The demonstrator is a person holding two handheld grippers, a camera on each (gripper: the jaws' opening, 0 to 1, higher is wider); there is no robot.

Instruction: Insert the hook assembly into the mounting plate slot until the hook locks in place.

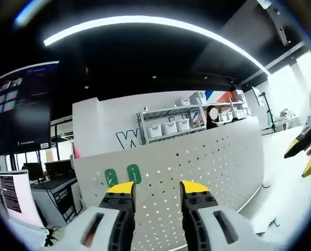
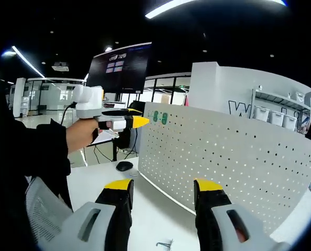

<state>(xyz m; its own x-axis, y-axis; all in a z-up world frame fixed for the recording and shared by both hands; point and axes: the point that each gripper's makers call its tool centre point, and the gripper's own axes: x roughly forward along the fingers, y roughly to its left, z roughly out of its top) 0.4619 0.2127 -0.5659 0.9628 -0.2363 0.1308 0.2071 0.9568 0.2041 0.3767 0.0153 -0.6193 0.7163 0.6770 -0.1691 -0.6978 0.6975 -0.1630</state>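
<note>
Standing upright along the back of the white table [image 2: 145,204] is a white pegboard [image 2: 223,151], the mounting plate for this job, with two small green hooks [image 1: 123,175] already hanging near its upper edge; in the right gripper view they show as a green pair [image 2: 160,117] close to the panel's near corner. A small metal hook piece [image 2: 165,244] lies flat on the table, just ahead of the right gripper [image 2: 163,184].

Both sets of fingers are spread and grasping nothing. The left gripper [image 1: 156,187] is raised and faces the panel at about the height of the green hooks, while the right one sits lower, over the table. In the right gripper view the left gripper [image 2: 137,122] shows near the panel's corner, held in a hand [image 2: 82,133].

By its look, the loose piece is thin, stiff and light, likely slick against the table, so pinching it across its straight stem, leaving the prongs free for the holes, seems best. The pegboard seems rigid but could tip if pushed hard.
</note>
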